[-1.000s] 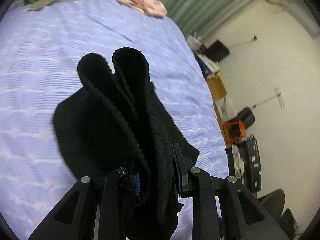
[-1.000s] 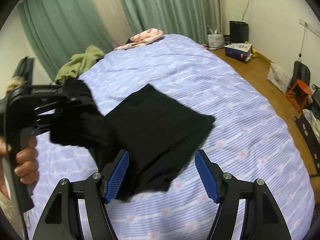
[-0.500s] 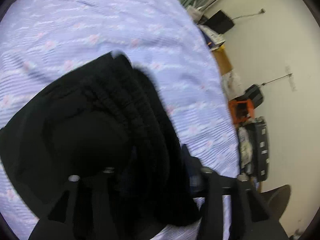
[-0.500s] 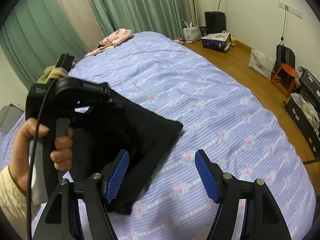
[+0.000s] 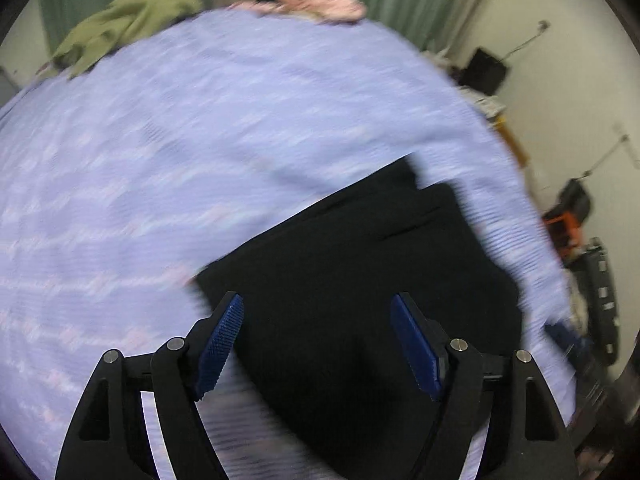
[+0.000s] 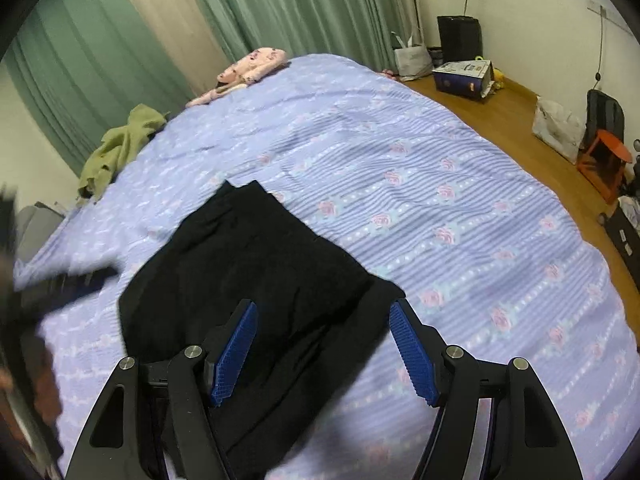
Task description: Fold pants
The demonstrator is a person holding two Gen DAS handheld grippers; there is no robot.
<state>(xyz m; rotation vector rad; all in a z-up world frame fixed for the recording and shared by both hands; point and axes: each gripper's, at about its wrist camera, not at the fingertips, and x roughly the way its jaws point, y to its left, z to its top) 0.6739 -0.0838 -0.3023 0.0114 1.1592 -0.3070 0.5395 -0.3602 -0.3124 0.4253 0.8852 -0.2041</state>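
The black pants [image 6: 248, 280] lie folded flat on the lilac flowered bedspread [image 6: 460, 208]. In the blurred left wrist view the pants [image 5: 360, 280] lie below and ahead of my left gripper [image 5: 318, 344]. Its jaws are opening and nothing is pressed between its blue pads. My right gripper [image 6: 322, 348] hangs open over the near right corner of the pants, with nothing in it. The left gripper [image 6: 60, 284] shows as a dark blur at the left edge of the right wrist view, with a hand under it.
An olive green garment [image 6: 120, 148] and a pink garment [image 6: 252, 68] lie at the far end of the bed. Green curtains [image 6: 300, 4] hang behind. On the wooden floor to the right stand a box [image 6: 464, 74], bags and an orange stool [image 6: 604, 160].
My left gripper has let go of the bunched pants, opened and swung back to the left. The pants now lie folded flat on the bed. My right gripper has moved over their near corner.
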